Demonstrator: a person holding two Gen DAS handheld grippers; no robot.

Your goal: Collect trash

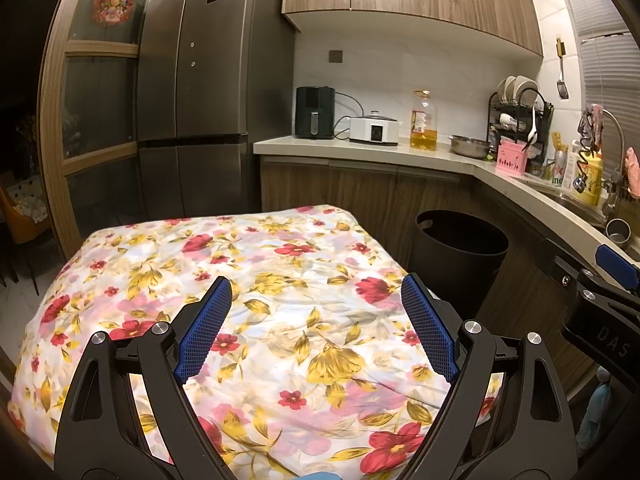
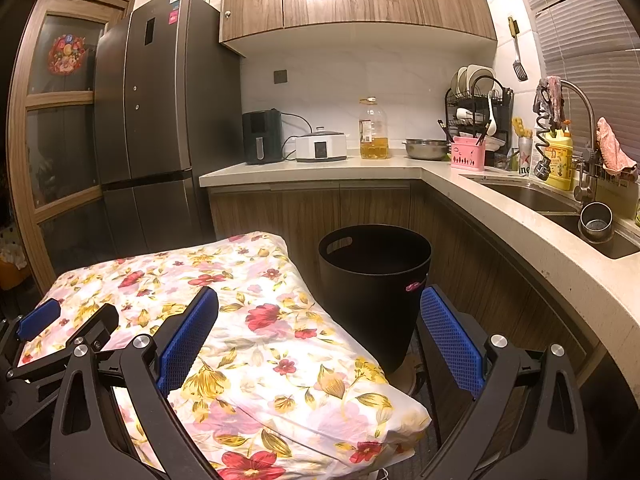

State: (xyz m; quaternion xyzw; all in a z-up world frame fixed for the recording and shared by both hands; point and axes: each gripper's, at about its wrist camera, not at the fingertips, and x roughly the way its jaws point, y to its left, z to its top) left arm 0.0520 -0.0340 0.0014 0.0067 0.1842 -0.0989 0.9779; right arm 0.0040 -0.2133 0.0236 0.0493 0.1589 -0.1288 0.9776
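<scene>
A black round trash bin (image 1: 460, 248) stands on the floor to the right of a table covered with a floral cloth (image 1: 248, 280); it also shows in the right wrist view (image 2: 372, 280). My left gripper (image 1: 316, 292) is open and empty above the cloth. My right gripper (image 2: 320, 304) is open and empty, over the cloth's right edge (image 2: 280, 340) and next to the bin. The right gripper shows at the right edge of the left wrist view (image 1: 612, 272); the left gripper shows at the left of the right wrist view (image 2: 68, 320). No loose trash shows on the cloth.
A kitchen counter (image 2: 460, 184) runs along the back and right, with an air fryer (image 2: 262, 136), a cooker (image 2: 320, 146), an oil bottle (image 2: 373, 130), a steel bowl (image 2: 426, 149), a dish rack (image 2: 478, 116) and a sink (image 2: 560, 208). A fridge (image 1: 208, 92) stands behind the table.
</scene>
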